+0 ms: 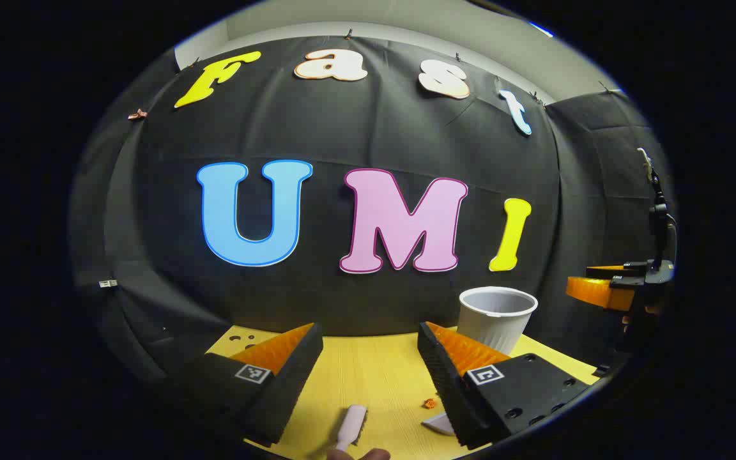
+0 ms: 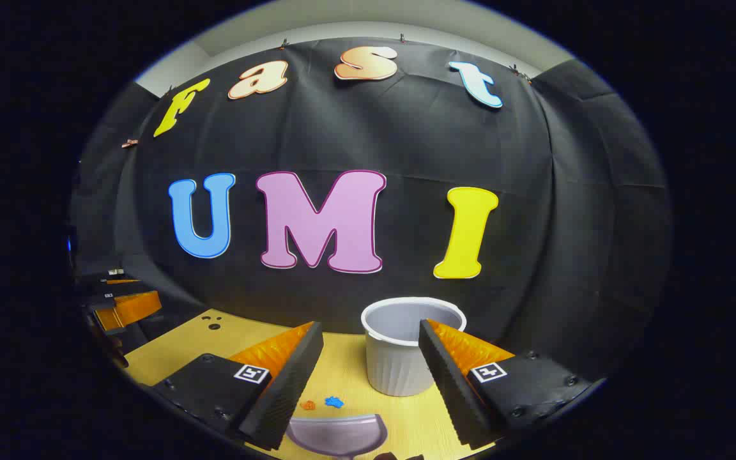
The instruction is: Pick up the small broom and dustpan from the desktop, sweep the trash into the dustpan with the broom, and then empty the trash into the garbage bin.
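Broom (image 1: 351, 427) below raised left gripper (image 1: 370, 367) (jaws apart)

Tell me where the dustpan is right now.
In the right gripper view, the dustpan lies on the desktop between that hand-held gripper's open fingers, with trash bits just beyond it and the garbage bin behind.
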Tool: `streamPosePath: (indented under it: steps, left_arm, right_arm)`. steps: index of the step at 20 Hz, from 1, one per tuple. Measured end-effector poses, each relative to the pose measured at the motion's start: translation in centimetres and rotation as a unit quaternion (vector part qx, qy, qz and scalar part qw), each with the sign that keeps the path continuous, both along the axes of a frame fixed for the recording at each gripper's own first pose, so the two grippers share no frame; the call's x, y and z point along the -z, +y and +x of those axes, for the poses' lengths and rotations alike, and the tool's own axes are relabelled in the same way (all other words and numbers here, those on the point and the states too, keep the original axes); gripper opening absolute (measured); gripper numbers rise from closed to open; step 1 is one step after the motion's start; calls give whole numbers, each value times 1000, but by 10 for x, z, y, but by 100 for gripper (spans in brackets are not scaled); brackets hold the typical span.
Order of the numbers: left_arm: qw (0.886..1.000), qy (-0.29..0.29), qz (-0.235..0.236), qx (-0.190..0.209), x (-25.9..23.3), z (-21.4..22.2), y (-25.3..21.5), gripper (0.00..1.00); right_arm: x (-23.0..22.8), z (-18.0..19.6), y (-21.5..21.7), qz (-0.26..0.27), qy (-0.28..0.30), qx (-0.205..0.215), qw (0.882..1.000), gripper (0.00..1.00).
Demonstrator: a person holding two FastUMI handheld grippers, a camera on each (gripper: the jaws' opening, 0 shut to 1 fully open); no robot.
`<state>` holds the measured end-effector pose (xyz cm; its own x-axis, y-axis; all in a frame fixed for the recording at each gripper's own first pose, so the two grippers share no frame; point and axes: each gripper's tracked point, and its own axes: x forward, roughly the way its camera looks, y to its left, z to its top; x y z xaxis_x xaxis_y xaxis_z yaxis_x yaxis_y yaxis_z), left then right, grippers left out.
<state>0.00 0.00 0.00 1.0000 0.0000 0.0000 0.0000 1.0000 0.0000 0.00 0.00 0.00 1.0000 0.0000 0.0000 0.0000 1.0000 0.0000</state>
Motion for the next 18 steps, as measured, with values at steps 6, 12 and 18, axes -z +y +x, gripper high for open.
streamPosePath:
  steps: [6, 12, 18]
  left_arm:
    - [1000, 4, 1, 1, 7, 1, -5, 95]
    - [1000, 8, 1, 7, 6, -1, -6, 96]
    - [1000, 14, 12, 10, 6, -9, -2, 95]
  right_arm:
    - [3, -3, 1, -20, -3, 2, 1000, 98]
    - [8, -9, 11, -43, -2, -3, 999, 98]
    - [18, -11, 26, -42, 7, -16, 999, 98]
